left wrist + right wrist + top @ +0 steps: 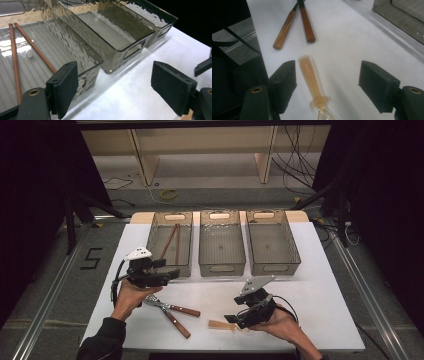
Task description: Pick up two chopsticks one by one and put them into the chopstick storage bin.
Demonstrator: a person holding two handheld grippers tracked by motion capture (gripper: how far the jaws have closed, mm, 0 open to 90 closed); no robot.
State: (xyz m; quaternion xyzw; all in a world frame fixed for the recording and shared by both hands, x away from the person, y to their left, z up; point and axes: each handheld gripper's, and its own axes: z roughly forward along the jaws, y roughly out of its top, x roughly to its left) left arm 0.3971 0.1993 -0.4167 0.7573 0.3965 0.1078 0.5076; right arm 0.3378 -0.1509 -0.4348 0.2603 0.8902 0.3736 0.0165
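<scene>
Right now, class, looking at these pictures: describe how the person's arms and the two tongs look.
The left tongs are black with a white three-cornered plate and a black cable. The right tongs are black too, topped by a grey plate. Both have flat, black rectangular pads. A dark sleeve covers the left forearm.

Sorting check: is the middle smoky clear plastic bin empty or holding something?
Empty: the middle smoky clear plastic bin shows only its bare ribbed floor.

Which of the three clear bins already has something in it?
The left bin, nearest the left gripper: two brown chopsticks lie inside it. The middle bin and right bin are empty.
</scene>
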